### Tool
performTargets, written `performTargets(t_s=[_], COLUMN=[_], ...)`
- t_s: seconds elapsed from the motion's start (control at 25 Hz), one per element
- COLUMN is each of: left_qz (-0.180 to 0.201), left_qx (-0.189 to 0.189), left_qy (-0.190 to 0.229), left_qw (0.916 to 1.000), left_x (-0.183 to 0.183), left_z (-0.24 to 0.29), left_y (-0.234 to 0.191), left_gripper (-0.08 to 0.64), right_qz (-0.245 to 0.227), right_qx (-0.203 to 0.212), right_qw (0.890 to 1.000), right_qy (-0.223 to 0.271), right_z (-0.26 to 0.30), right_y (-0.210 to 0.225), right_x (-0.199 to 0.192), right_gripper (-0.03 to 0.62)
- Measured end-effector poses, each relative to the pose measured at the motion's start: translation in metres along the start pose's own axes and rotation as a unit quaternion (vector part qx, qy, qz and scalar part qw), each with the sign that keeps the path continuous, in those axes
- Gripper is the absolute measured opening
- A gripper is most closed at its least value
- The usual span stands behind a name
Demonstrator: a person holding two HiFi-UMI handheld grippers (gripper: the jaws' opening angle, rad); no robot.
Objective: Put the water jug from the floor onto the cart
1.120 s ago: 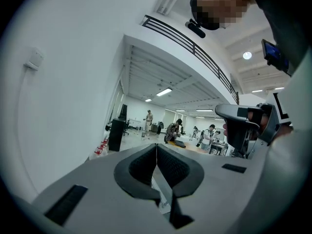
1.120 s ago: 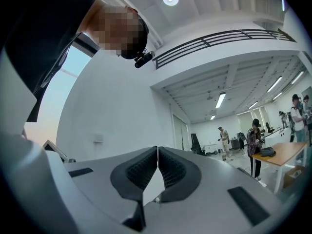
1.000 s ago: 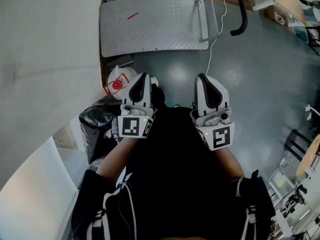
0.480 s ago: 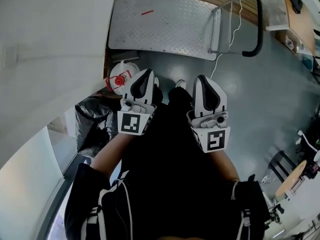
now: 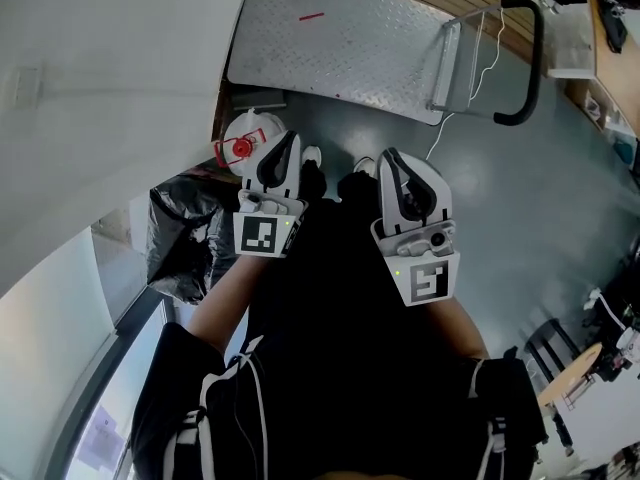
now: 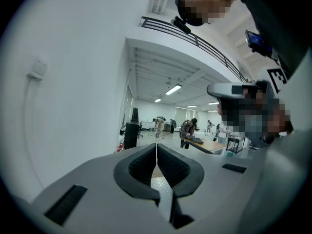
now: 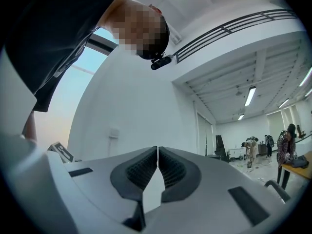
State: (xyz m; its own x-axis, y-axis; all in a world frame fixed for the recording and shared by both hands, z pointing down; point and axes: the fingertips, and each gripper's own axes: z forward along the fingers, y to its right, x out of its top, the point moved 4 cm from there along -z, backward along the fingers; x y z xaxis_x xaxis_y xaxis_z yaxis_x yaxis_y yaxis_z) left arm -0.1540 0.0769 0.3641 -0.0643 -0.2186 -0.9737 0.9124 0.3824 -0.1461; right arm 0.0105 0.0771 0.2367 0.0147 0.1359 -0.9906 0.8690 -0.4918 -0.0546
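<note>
1. Floor point(image 5: 560, 198): grey, glossy, takes up most of the head view.
2. Wall point(image 5: 100, 88): white, runs down the left side.
3. Cart point(image 5: 350, 53): flat metal deck with a tread pattern, at the top of the head view, nothing on it but a short red mark point(image 5: 312, 15). Its black handle point(image 5: 530, 63) rises at the right end, with a thin white cable point(image 5: 470, 78) hanging beside it.
4. Person point(image 5: 340, 368): dark clothes, seen from above, standing just below the cart.
5. Bag point(image 5: 185, 233): black, crumpled, on the floor by the wall, left of the person.
6. Jug point(image 5: 245, 128): white with a red cap, on the floor against the wall, between the cart's near left corner and the bag. It is not on the cart.
7. Left gripper point(image 5: 288, 140): jaws clenched together, nothing between them. Its tip overlaps the jug's right edge in the head view, and I cannot tell whether they touch.
8. Right gripper point(image 5: 388, 156): jaws clenched together, nothing between them, beside the left gripper and well apart from the jug.
</note>
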Motion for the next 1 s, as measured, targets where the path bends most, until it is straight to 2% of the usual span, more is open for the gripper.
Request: performTargets(t_s=[0.2, 0.36, 0.48, 0.64, 0.76, 0.92, 1.0], left_qz=[0.030, 0.024, 0.038, 0.030, -0.004, -0.007, -0.009], left_qx=[-0.006, -0.001, -0.009, -0.009, 0.007, 0.022, 0.023], left_qy=[-0.042, -0.089, -0.111, -0.134, -0.157, -0.148, -0.141], left_qw=[0.9987, 0.9957, 0.9930, 0.9905, 0.9876, 0.9888, 0.9897], left_x=[-0.040, -0.075, -0.095, -0.107, -0.108, -0.088, -0.094], left_z=[-0.004, -0.007, -0.007, -0.008, -0.010, -0.018, -0.023], left_y=[-0.009, -0.020, -0.020, -0.027, -0.035, -0.033, -0.045], left_gripper=[0.020, 0.021, 0.021, 0.021, 0.021, 0.021, 0.021], right_qz=[0.010, 0.012, 0.011, 0.010, 0.016, 0.053, 0.062], right_qx=[0.007, 0.014, 0.020, 0.029, 0.034, 0.030, 0.025], right_qw=[1.000, 1.000, 1.000, 1.000, 0.999, 0.998, 0.997], right_qy=[-0.003, -0.002, 0.001, 0.006, 0.002, -0.030, -0.041], right_z=[0.002, 0.005, 0.007, 0.010, 0.011, 0.010, 0.018], right_y=[-0.002, -0.003, -0.004, -0.005, -0.006, -0.012, -0.026], right_x=[0.000, 0.002, 0.005, 0.009, 0.009, -0.003, -0.023], right_gripper=[0.020, 0.020, 0.020, 0.020, 0.020, 0.020, 0.020])
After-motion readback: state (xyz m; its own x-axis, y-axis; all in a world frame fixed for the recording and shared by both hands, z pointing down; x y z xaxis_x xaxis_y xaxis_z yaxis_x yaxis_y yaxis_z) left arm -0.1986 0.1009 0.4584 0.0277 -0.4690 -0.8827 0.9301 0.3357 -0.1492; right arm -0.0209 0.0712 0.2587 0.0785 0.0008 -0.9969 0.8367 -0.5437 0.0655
